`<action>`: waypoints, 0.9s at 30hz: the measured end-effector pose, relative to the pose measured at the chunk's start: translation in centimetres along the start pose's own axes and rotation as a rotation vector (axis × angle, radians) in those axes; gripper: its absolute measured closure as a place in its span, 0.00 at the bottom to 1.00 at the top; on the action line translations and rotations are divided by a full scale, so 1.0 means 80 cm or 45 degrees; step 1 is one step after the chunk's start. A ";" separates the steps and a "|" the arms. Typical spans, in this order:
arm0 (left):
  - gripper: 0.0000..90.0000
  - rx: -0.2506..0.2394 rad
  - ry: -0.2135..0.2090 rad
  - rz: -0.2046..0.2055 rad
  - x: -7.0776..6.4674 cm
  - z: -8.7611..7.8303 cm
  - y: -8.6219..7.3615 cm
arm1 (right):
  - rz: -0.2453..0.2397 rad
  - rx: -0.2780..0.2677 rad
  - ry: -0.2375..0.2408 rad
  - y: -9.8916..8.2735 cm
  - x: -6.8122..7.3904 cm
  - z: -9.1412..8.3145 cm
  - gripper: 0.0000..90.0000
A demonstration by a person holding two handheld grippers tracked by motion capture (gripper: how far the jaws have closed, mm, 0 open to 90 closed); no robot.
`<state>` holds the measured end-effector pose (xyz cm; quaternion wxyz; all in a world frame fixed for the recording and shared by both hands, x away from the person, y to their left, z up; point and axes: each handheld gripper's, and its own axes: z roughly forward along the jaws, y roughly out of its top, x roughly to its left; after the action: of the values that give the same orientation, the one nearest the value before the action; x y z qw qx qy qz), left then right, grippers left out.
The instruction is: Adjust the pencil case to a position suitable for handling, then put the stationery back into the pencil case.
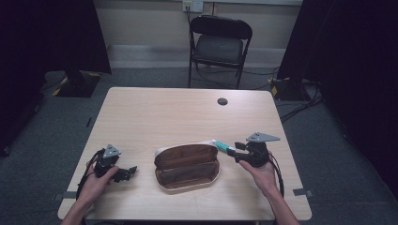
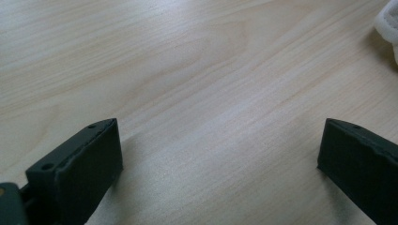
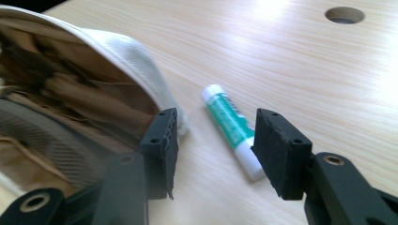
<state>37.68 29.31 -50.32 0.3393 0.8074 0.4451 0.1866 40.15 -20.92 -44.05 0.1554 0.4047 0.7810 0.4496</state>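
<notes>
While the open pencil case is lying in the middle of the desk, we are listing the items as follows. Item one: a white-and-green tube, perhaps a glue stick or lip balm, is lying flat on the desk just beside the case's right end, outside it. Item two: the right tongs are standing about half open, straddling the near end of the tube; the pads are not pressing on it, so we are holding nothing there. Item three: the left tongs are gaping wide over bare wood, well apart from the tube, with a corner of the pale case showing at the edge. Item four: a folding chair is standing beyond the desk. As for progress, we are judging the packing barely begun: the case is already open, while the tube is not yet gripped, lifted or placed inside.
</notes>
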 end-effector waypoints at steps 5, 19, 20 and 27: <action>0.00 0.000 0.000 0.000 0.000 0.000 0.000 | 0.007 0.039 -0.051 -0.003 -0.013 0.016 0.55; 0.00 0.000 0.001 0.000 0.000 0.000 0.000 | -0.008 0.125 -0.087 -0.003 -0.030 0.061 0.51; 0.00 0.000 0.001 0.000 0.000 0.000 0.000 | -0.012 0.135 -0.077 -0.005 -0.031 0.066 0.50; 0.00 0.000 0.001 0.000 0.000 0.000 0.000 | -0.034 0.164 -0.086 -0.009 -0.024 0.081 0.48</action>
<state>37.67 29.30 -50.32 0.3392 0.8073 0.4453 0.1870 44.94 -18.87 -48.46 0.1615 0.4183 0.8079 0.3824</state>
